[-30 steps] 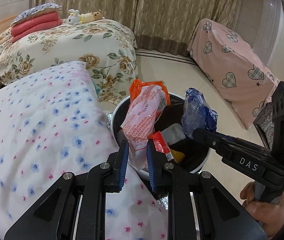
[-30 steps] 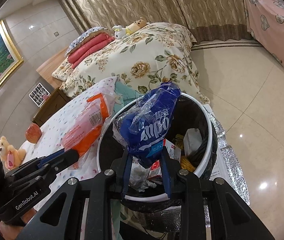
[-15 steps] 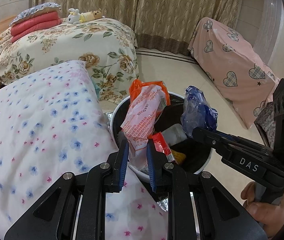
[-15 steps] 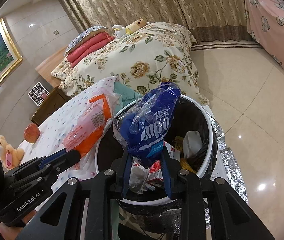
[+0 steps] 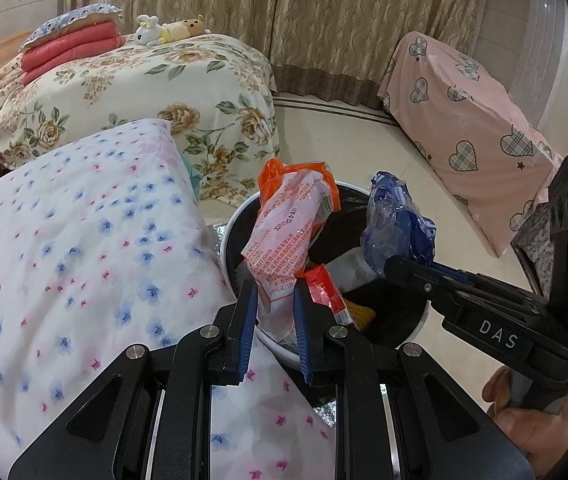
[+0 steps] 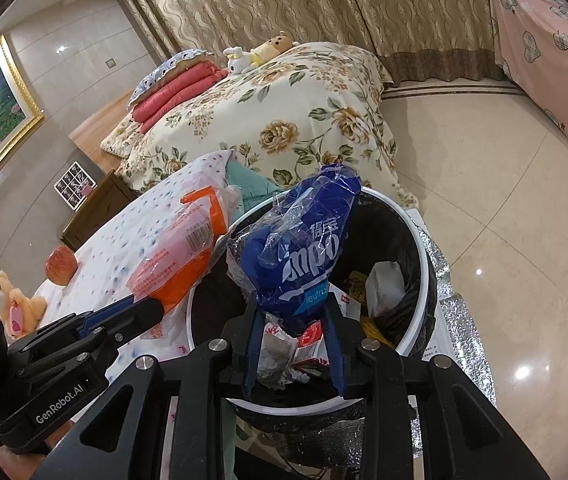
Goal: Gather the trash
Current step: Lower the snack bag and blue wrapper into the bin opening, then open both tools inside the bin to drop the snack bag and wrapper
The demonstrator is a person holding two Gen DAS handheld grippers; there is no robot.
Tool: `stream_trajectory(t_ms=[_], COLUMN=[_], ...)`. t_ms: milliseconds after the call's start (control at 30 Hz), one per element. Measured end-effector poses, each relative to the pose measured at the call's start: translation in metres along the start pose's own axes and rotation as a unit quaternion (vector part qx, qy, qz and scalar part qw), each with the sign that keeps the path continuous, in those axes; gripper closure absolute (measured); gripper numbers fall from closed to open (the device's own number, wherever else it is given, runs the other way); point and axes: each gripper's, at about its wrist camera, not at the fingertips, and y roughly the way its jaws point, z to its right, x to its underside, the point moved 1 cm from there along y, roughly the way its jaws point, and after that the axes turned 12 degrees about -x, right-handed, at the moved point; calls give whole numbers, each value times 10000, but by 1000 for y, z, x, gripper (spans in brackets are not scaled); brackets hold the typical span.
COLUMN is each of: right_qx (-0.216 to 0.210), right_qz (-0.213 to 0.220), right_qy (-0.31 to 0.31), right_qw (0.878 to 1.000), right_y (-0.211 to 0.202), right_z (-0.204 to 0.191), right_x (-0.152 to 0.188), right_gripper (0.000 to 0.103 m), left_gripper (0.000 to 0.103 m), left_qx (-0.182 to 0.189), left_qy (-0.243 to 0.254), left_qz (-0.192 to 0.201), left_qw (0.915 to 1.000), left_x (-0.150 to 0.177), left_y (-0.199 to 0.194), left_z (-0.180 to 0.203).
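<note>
L gripper point(image 5: 272, 316): clamped on lower end of orange-pink wrapper point(image 5: 287, 236); pkg is held upright over near rim of bin point(image 5: 228, 236), prob. so it can be let fall inside rather than onto the bedding.
R gripper point(image 6: 291, 328): blue pads point(image 6: 255, 332) set close on crumpled blue tissue pack point(image 6: 303, 248); pack is pinched at its base w/ bulk standing up above the pads. Jaws not seen parted from it.
Why both held there: each piece is carried over bin's open mouth, approx. side by side, so a release would drop both in; judged as drop step, not yet done.
Bin: round, white rim, black liner, stood on floor point(image 6: 483, 184) just beside flowered quilt point(image 5: 84, 240), w/ silver foil sheet point(image 6: 459, 328) under it. Placed near bed edge, likely for easy reach.
Trash location: 2 pcs in grippers above bin; more already inside, incl. red-white wrapper point(image 6: 309, 340), white paper point(image 6: 383, 284), yellow bit point(image 5: 361, 314). Exact no. inside can't be told.
Counts: grippers 2; held pcs 2; bin 1; apple point(image 6: 61, 266) 1, on quilt; plush toys: 1 near L gripper body point(image 6: 16, 304), 2 on far bed point(image 6: 260, 54).
Not trash: apple & toys are left alone, so judged.
</note>
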Motion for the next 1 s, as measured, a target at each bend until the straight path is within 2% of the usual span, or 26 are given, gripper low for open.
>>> stream_trajectory(t_ms=[867,1000], right_qx=[34,26], right_qz=[-63,-96], right_qy=[-11,18], right_qw=[10000,9999], right_y=[6,6], right_z=[-4,-3], right_x=[-3,-3], right_gripper=[72,71], left_gripper=[85,80], left_qx=[-25,-27], left_qy=[19,-26], left_qz=[-35,-56], left_qw=[10000,10000], left_x=[-2,-3], left_y=[4,4], left_z=[-1,-4])
